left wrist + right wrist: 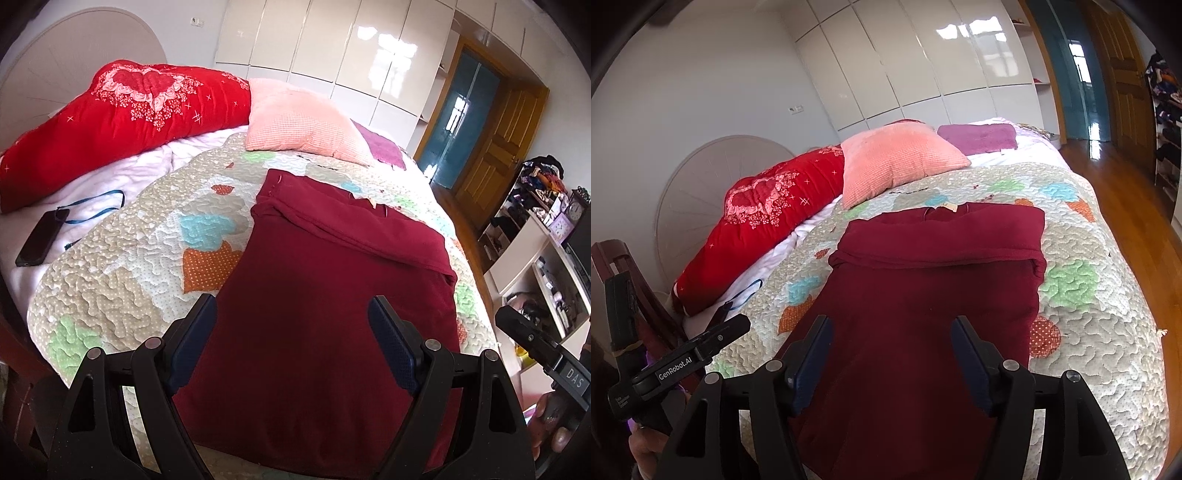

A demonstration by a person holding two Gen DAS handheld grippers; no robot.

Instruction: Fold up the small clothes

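A dark red garment [332, 280] lies flat on the patchwork quilt [122, 266], its sleeves folded across the top near the collar. It also shows in the right wrist view [923, 295]. My left gripper [291, 306] is open and empty, hovering above the garment's near part. My right gripper [890, 328] is open and empty, also above the near part. Each gripper shows at the edge of the other's view.
A red heart-print duvet [122, 122], a pink pillow [299, 125] and a purple cloth [380, 147] lie at the bed's far side. A black phone [40, 240] with a blue lanyard lies at the left. Shelves [535, 251] stand to the right, over a wooden floor [1145, 206].
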